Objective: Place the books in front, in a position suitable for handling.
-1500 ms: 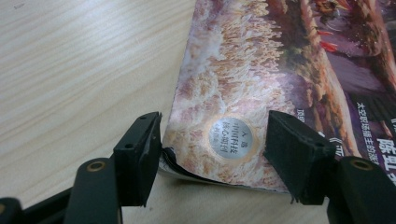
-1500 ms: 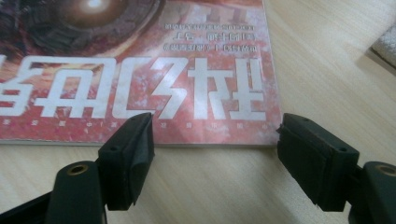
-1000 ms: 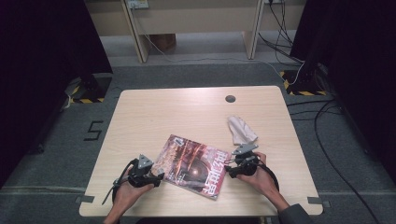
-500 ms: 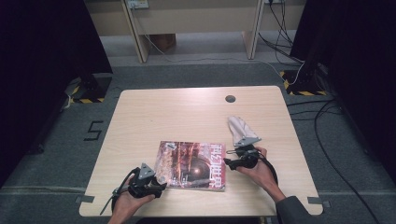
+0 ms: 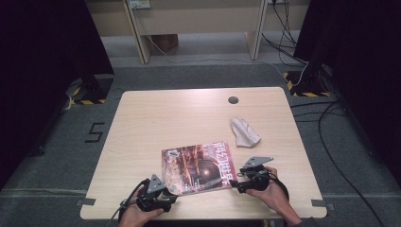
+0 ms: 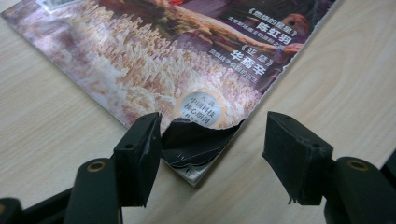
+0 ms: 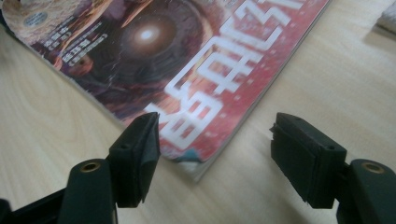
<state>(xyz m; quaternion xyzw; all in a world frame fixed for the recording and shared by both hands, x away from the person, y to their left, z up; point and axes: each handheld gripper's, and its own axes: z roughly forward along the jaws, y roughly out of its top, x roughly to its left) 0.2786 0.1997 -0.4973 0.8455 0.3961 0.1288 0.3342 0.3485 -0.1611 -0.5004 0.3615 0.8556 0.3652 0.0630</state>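
High view first: a magazine (image 5: 198, 168) lies flat and closed near the front edge of the table (image 5: 189, 118), a little right of the middle, turned so its corners point at my two hands. My left claw (image 5: 171, 193) sits at the magazine's front left corner, close to the table's front edge. My right claw (image 5: 235, 182) sits at its front right corner. A crumpled cloth (image 5: 244, 132) rests on the table well behind the right claw, toward the right edge, apart from the magazine. A small round hole (image 5: 233, 100) shows near the back edge.

Left gripper view: my jaws stand apart, and the magazine's (image 6: 187, 60) torn, curled corner lies between them. The left jaw's pad is just beside the torn paper; I cannot tell whether it touches. The right jaw is clear of it, with bare table in between.

Right gripper view: my jaws have just been closing, yet they stand apart. The magazine's (image 7: 187, 60) red corner pokes in between them, near the left jaw, with bare wood before the right jaw. Neither pad presses on the cover.
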